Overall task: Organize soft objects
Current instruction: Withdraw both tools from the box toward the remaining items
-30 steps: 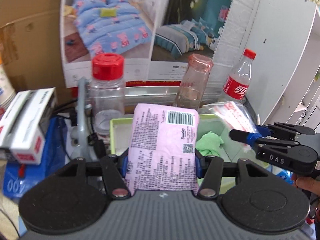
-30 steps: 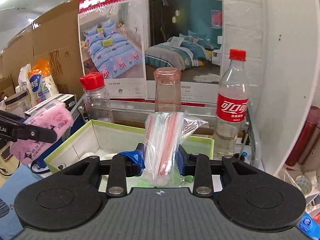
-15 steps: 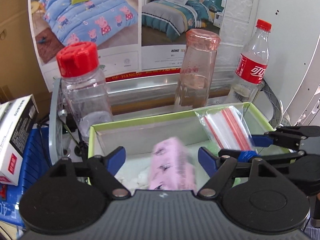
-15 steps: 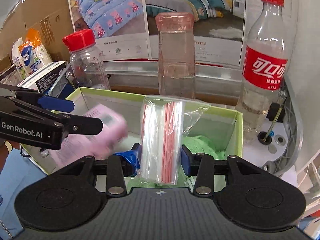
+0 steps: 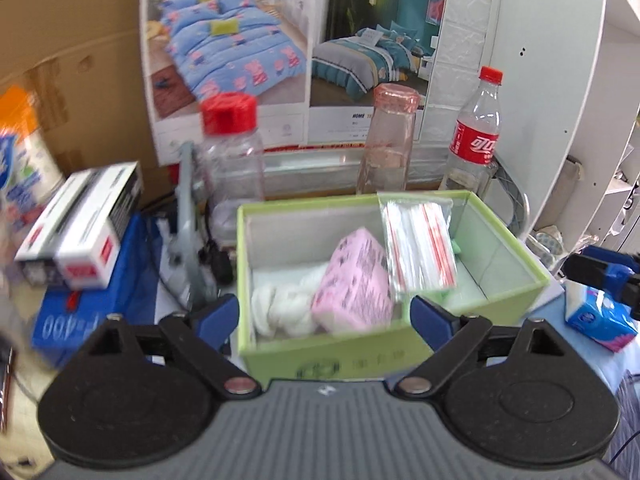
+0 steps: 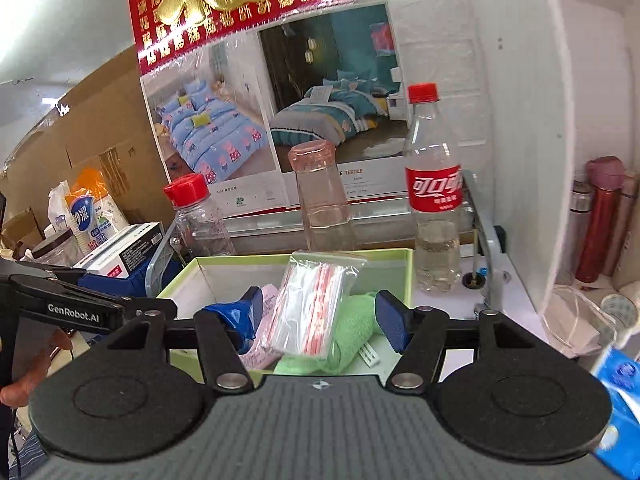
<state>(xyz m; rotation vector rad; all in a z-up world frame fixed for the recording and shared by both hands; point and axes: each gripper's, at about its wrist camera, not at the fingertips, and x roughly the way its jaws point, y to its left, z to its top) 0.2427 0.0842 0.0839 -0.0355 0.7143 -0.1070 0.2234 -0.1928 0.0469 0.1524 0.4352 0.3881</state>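
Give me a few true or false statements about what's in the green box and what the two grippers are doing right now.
1. The pink tissue pack lies inside the green box. True.
2. The left gripper is clamped on the pink pack. False: its jaws are open and hold nothing.
3. The bag of red-striped zip bags sits in the box. True.
4. The right gripper is shut on that bag. False: its jaws are spread, clear of it.
5. The cola bottle stands inside the box. False: it stands behind it.
6. A green cloth is in the box. True.
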